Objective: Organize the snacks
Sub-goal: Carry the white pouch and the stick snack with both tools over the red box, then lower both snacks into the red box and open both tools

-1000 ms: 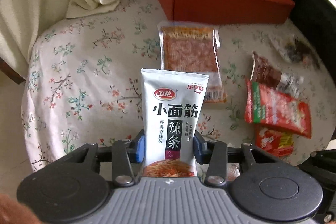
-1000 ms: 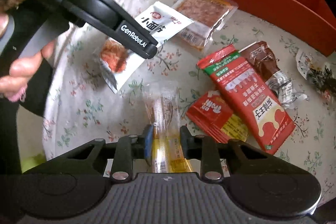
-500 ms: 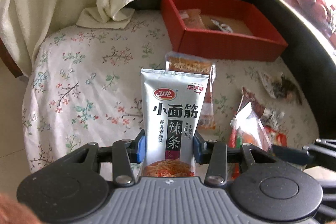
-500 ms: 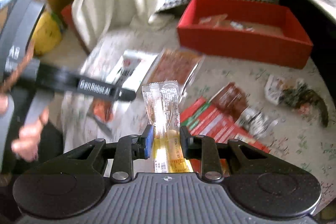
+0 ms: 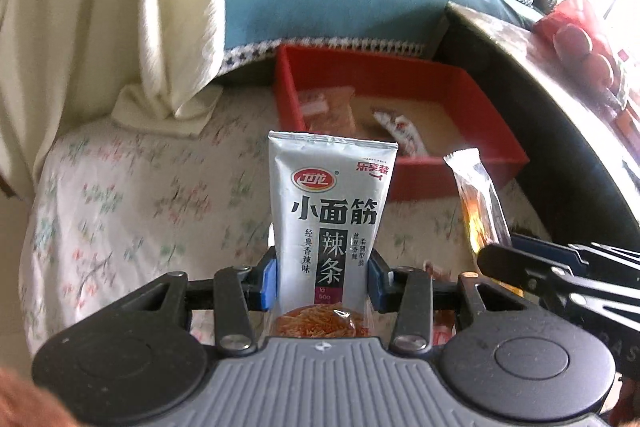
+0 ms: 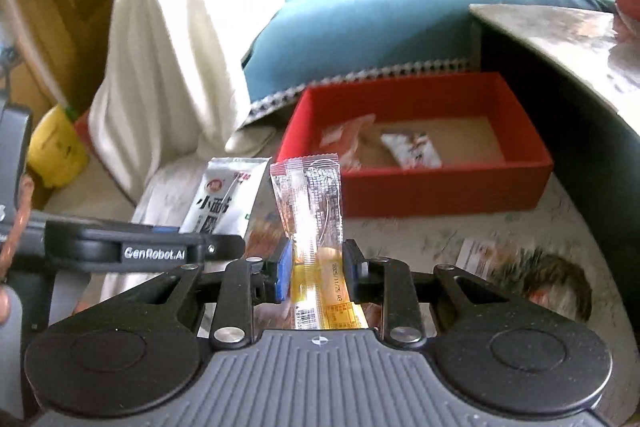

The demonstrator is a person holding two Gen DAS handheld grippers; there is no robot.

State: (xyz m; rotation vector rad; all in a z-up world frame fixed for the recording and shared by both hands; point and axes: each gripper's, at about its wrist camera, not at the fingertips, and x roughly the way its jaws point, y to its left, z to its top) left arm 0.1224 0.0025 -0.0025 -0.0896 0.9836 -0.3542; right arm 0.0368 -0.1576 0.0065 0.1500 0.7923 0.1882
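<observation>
The left gripper (image 5: 322, 281) is clamped on a grey latiao spicy-strip packet (image 5: 330, 223), standing upright between its blue pads (image 5: 270, 285). Just beside it, the right gripper (image 6: 316, 273) pinches a clear sausage-stick wrapper (image 6: 310, 203) (its lower end yellow, with a barcode). Both are held above the floral tablecloth (image 5: 120, 211), pointing toward the red box (image 6: 440, 183), which sits at the far edge near a blue sofa cushion (image 6: 360, 23). Two small packets (image 6: 410, 149) already lie inside the box. A dark, blurred snack wrapper (image 6: 540, 279) lies on the cloth to the right.
</observation>
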